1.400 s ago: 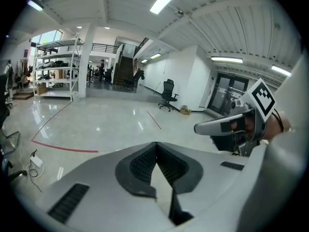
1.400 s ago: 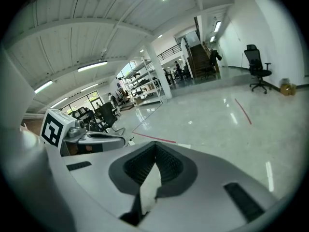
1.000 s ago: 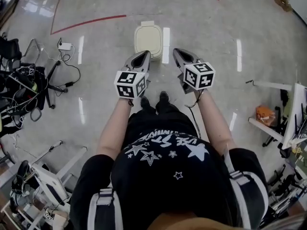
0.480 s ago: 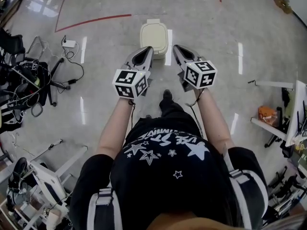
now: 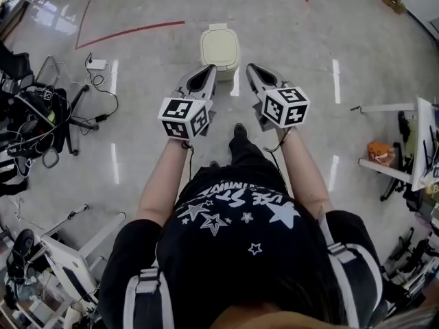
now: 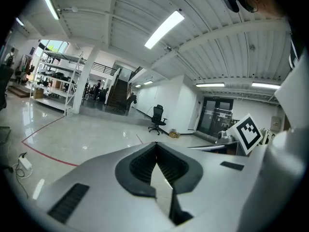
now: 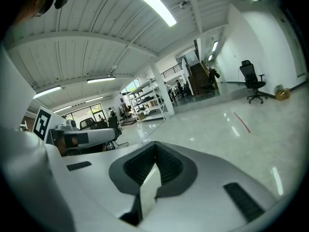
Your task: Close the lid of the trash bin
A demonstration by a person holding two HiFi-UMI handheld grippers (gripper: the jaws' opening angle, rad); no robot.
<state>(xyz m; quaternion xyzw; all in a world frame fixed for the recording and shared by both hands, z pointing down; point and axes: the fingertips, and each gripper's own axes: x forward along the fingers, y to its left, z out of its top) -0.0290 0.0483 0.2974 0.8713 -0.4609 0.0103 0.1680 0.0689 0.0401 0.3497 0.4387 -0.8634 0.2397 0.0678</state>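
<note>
The left forearm (image 5: 162,180) and right forearm (image 5: 302,170) stretch forward, side by side. The left claw (image 5: 208,72) and right claw (image 5: 252,70) point ahead, tips angled slightly inward, each with its 2 jaws closed together on nothing.

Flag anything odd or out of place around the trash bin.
Nothing stands out. The trash bin stands upright on the floor, apparently already shut. The left gripper and right gripper hang short of it, shut and empty.

bare floor (image 5: 288,33) around trash bin (image 5: 219,46), clutter (image 5: 41,122) far left
</note>
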